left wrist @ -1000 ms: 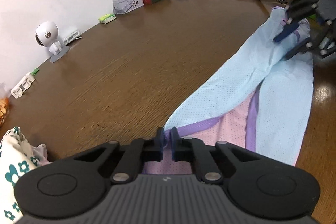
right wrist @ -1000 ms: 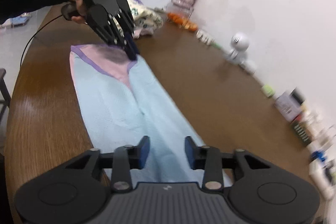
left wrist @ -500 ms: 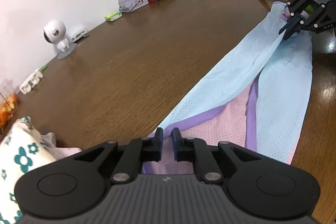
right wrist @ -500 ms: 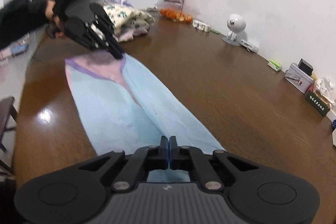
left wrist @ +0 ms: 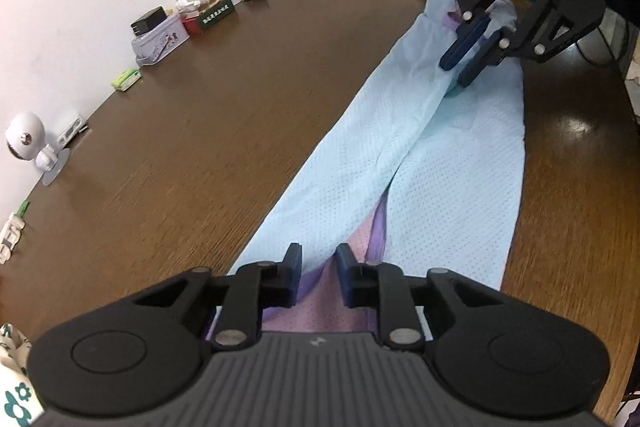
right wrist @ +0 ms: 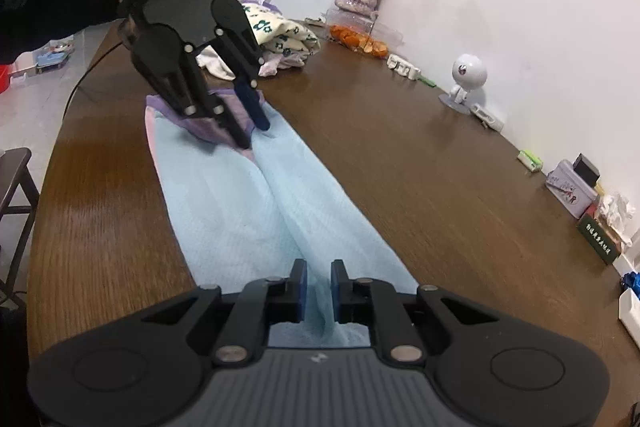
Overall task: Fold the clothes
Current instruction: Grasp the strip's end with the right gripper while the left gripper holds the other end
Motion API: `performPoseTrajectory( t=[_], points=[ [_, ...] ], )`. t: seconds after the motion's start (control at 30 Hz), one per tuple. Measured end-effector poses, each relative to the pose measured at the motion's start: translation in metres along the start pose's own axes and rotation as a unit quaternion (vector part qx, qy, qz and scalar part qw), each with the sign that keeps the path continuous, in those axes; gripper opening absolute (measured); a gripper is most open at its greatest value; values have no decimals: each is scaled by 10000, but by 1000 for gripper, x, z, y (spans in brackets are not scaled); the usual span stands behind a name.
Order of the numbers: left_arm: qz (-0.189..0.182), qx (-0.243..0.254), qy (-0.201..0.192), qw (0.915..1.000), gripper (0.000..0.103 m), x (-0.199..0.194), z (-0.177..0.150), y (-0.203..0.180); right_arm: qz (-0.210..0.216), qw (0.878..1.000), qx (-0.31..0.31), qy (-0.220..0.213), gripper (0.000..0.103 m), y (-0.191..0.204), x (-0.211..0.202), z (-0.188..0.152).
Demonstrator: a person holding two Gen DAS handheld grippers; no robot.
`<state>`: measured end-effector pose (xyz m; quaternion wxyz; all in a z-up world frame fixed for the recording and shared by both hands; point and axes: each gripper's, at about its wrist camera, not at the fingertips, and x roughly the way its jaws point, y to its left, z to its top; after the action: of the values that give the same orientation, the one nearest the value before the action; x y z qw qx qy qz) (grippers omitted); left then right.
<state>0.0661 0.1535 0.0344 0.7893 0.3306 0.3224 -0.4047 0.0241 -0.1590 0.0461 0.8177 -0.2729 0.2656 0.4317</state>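
My left tool (left wrist: 318, 269) stands narrowly parted over the purple waistband of the pale blue mesh trousers (left wrist: 420, 163) lying lengthwise on the wood-grain bench (left wrist: 200, 107); my right tool (right wrist: 319, 285), also narrowly parted, straddles a raised fold at the leg ends.

table (left wrist: 224, 115): brown wood | pale-blue garment (left wrist: 420, 163) flat | clutter along wall

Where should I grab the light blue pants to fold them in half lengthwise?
Probably pinch the light blue pants at the purple waistband with the left gripper and the leg cuffs with the right gripper, coming from above; they lie flat and stretched long.
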Motion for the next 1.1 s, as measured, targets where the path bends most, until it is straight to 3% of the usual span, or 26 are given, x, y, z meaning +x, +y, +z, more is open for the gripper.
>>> performPoseTrajectory(
  t=[0.1,0.4,0.53,0.63,0.8,0.93,1.03,1.1],
  points=[
    [20,3,32,10000,3,1,0,-3,0,9999,74,88,10,-1,5,-3],
    [86,-186,-143,9997,2,-22,5,-14,1,9993,357,78,6,-10,2,-12],
    [46,-194,-113,9997,2,-22,2,-24,-21,9991,409,102,2,-14,-1,-16],
    [272,-171,61,9995,3,-10,-5,-24,16,9991,356,213,3,-13,1,-18],
    [206,-582,-100,9980,10,-21,-12,-7,92,9998,165,-9,12,-4,-9,-13],
    [178,-1072,-365,9934,14,-41,-18,13,-4,9985,508,-209,13,-14,-12,-6],
    [40,-1631,-729,9839,37,-47,-20,31,-200,9956,900,-173,13,-23,1,-2],
    [-31,-1913,-707,9790,42,-40,-21,41,-232,9936,1096,-115,13,-27,11,0]
  ],
)
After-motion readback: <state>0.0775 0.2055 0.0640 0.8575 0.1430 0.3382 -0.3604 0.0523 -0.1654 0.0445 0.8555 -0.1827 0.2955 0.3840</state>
